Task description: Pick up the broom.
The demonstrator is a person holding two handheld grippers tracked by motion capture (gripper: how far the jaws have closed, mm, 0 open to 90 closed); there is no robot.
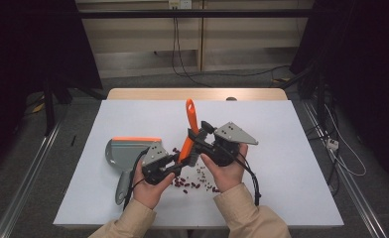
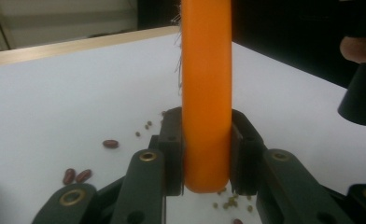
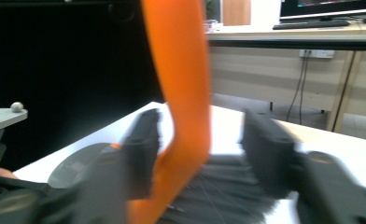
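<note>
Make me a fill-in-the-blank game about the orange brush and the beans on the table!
1. The left gripper is shut on the brush's ____ handle.
2. The right gripper has its jaws ____, standing apart on either side of the brush.
3. Small dark red ____ lie scattered on the white table.
4. The grey dustpan lies to the ____ of both hands in the high view.

Missing words: orange; open; beans; left

This looks like an office or lab room turned recording space. Behind the white table [image 1: 282,148] stand wooden desks [image 1: 192,39], one bearing a monitor [image 3: 328,7] and keyboard [image 3: 312,23]. Cables [image 1: 180,59] trail over the grey floor beyond the table, dark curtains [image 1: 29,44] at either side.
</note>
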